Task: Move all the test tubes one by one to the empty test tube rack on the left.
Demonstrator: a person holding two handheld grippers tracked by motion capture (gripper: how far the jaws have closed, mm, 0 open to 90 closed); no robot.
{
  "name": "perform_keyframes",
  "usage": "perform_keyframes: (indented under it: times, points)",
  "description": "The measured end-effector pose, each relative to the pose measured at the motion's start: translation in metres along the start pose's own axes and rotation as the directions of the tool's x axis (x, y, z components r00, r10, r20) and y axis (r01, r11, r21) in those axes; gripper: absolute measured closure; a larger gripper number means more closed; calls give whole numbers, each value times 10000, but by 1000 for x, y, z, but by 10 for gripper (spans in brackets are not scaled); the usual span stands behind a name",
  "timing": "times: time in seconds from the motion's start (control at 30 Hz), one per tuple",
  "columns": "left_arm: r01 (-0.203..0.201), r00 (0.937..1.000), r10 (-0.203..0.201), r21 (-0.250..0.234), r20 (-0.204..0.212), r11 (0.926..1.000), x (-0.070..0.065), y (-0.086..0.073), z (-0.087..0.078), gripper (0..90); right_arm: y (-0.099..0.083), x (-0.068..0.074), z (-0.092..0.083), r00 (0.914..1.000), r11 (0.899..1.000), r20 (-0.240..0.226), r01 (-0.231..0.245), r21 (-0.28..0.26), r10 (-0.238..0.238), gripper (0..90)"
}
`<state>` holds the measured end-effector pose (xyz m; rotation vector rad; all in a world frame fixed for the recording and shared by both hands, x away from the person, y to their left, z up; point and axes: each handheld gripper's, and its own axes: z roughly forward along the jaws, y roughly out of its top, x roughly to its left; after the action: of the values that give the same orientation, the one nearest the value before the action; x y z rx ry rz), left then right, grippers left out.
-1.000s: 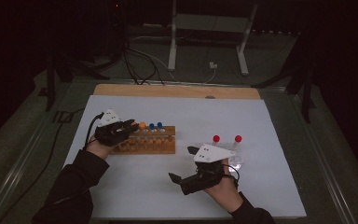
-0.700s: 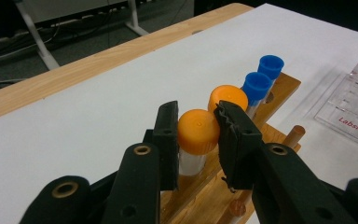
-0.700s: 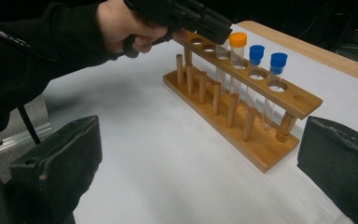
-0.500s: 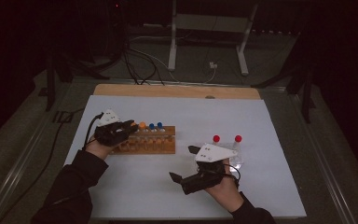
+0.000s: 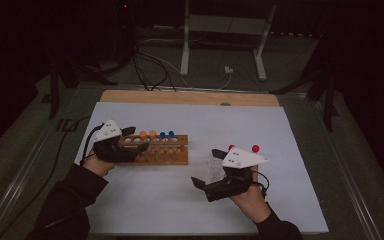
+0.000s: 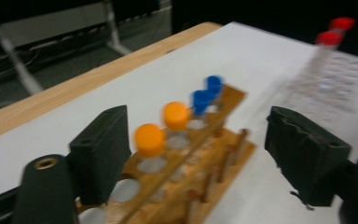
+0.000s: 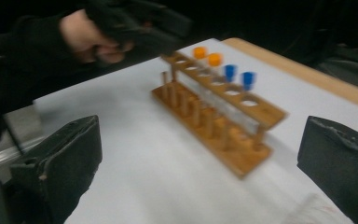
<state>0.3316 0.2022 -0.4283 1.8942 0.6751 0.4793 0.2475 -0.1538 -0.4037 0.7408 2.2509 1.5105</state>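
Right now, nearest the person, the right tongs (image 5: 206, 186) are held spread with nothing between the jaws, hovering low over the white paper-covered worktop (image 5: 290, 130) and pointed toward the rack. Their broad black pads (image 7: 65, 158) look matte and slightly ridged, wide apart in the right gripper view.

Just behind that hand, two clear plastic tubes with red screw caps (image 5: 243, 149) are seen lying or leaning on the sheet, well apart from the rack; which of the two cannot be told. These are judged to be what remains to be loaded.

To the left, the left tongs (image 5: 135, 145) are likewise spread, the jaws set on either side of the near end of the rack, with nothing pinched as far as can be told.

The long wooden test-tube rack (image 5: 162, 150), warm brown with round holes in its top rail and pegs along its base, carries four tubes: two with orange caps (image 6: 163, 126) and two with blue caps (image 6: 206, 93), standing upright side by side. Several holes are open at either end, so the filling is judged roughly two-thirds done.

Farthest off, the bare wooden worktop edge (image 5: 190, 97) is seen beyond the paper.
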Motion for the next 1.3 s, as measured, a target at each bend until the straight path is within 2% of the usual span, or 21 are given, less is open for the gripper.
perform_keyframes:
  times: [0.07,0.13,0.17,0.23,0.3,0.47,0.53,0.63,0.7,0.73,0.87,0.97,1.07,1.13,1.17,1.23,1.3]
  points:
    - [-25,9996,27,-50,298,10000,-6,0,-4,166,1,-7,-6,9998,9999,165,-84,-113,86,0]
    - [-77,9989,85,-156,472,9998,-12,0,-7,152,1,-14,-10,9987,9997,455,-203,-161,210,0]
    - [50,9967,-30,-239,812,9997,-14,0,-9,117,0,-18,-13,9977,9993,598,-290,-242,304,0]
    - [46,9947,-17,-281,1024,9996,-18,0,-11,80,-2,-24,-17,9951,9987,879,-433,-282,456,0]
    - [-31,9922,65,-269,1248,9996,-24,0,-13,25,-4,-30,-20,9900,9984,1318,-469,-329,509,0]
    - [-203,9830,234,-187,1822,9996,-38,-5,-15,11,-13,-48,-31,9727,9979,2231,-612,-205,642,0]
    - [-335,9788,340,-59,2022,9994,-43,-8,-14,9,-18,-56,-36,9617,9964,2605,-807,-265,848,0]
    - [-328,9746,329,-39,2214,9995,-49,-12,-14,9,-28,-66,-42,9436,9949,3155,-997,-178,1002,0]
    - [-394,9732,392,-37,2268,9992,-52,-13,-13,9,-36,-74,-47,9282,9934,3554,-1138,-107,1102,0]
    - [-362,9725,366,-61,2302,9993,-53,-14,-13,9,-39,-76,-49,9244,9925,3631,-1222,-75,1166,0]
    - [-454,9691,466,-107,2424,9989,-57,-15,-12,9,-51,-88,-57,8989,9874,4142,-1585,40,1426,0]
    - [-482,9674,497,-121,2483,9988,-58,-15,-12,9,-58,-96,-56,8834,9827,4438,-1824,307,1501,3]
    - [-485,9664,491,-86,2525,9988,-59,-16,-11,10,-66,-102,-51,8702,9750,4643,-2148,567,1647,42]
    - [-491,9666,493,-72,2515,9988,-59,-17,-11,9,-71,-105,-47,8705,9695,4646,-2284,890,1625,74]
    - [-472,9666,474,-71,2520,9989,-59,-18,-11,9,-73,-105,-46,8670,9672,4705,-2352,958,1643,112]
    - [-503,9671,499,-47,2496,9987,-58,-18,-12,10,-76,-107,-45,8695,9638,4667,-2408,1148,1617,236]
    - [-498,9672,495,-54,2493,9987,-58,-18,-12,10,-77,-107,-44,8671,9610,4730,-2440,1301,1561,328]
